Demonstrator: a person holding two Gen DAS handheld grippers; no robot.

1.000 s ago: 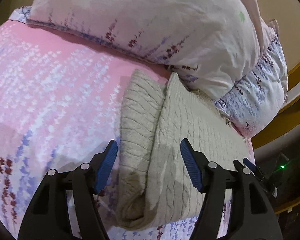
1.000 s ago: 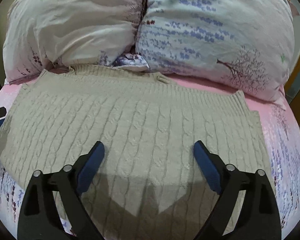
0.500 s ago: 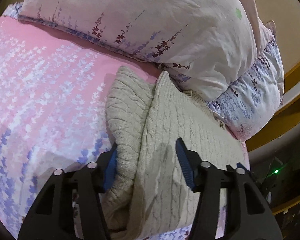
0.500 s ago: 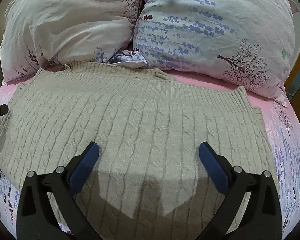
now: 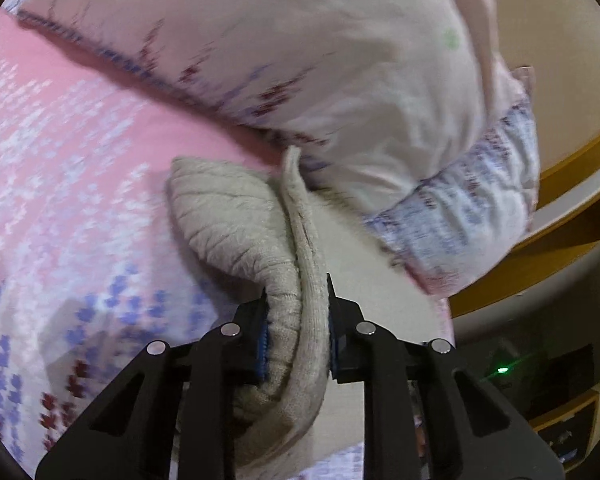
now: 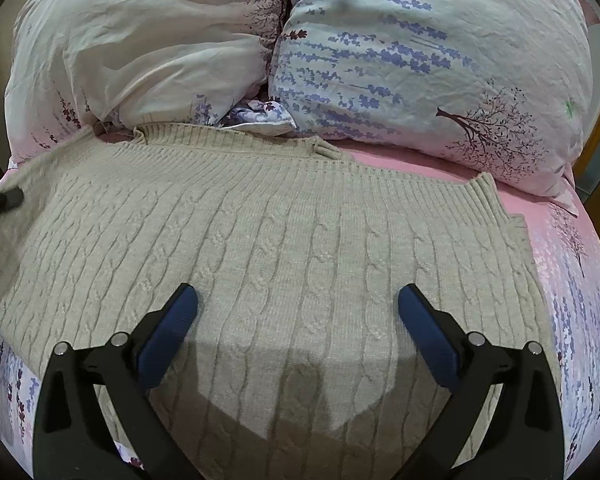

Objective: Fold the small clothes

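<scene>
Across the bed (image 6: 560, 240), below two pillows (image 6: 420, 52) at twelve o'clock, lies flat a beige cable-knit sweater (image 6: 280, 240), filling the middle of the right view. At its nine o'clock edge, pinched between the pads of the left gripper (image 5: 296, 328): a bunched sleeve (image 5: 236, 220) and side hem. Hovering spread above the sweater's six o'clock part, touching nothing: the right gripper (image 6: 298, 308). Best done by carrying the pinched edge toward three o'clock in a low arc, pinning the body with the right, avoiding dragging.
</scene>
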